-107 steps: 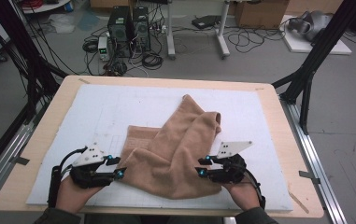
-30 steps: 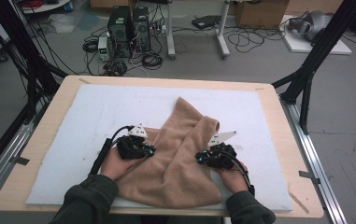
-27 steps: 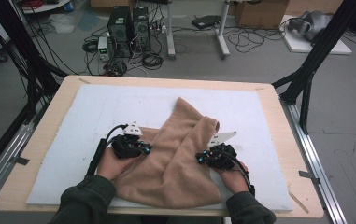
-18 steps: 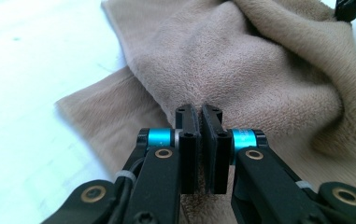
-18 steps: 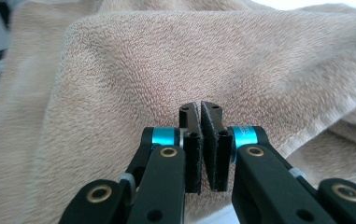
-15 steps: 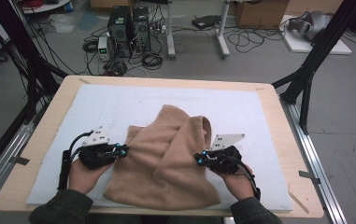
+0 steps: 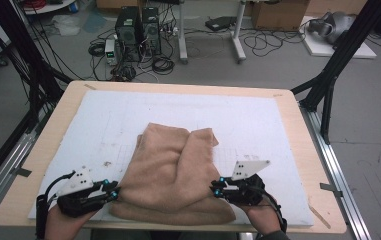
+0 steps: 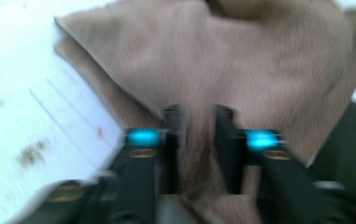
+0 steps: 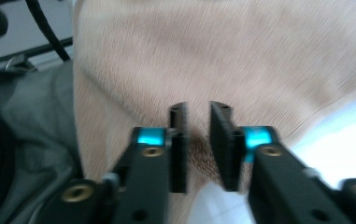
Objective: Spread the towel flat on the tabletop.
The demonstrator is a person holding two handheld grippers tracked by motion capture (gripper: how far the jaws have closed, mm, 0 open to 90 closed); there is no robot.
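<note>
Jaws of left gripper (image 7: pixel 112 189) and right gripper (image 7: pixel 217 189) just parted, cloth between them unpinched; tan towel (image 7: pixel 175 172) dropped bunched on white mat (image 7: pixel 258 120) near front edge, likely regrip next.

No text, label, brand, number or sign can be read here. The white mat (image 7: pixel 128 120) on the table carries only faint pencilled grid lines and a few brownish stains near its left side; the computer towers (image 7: pixel 137 27) on the far floor may bear markings, but they are too small and blurred to tell.
</note>
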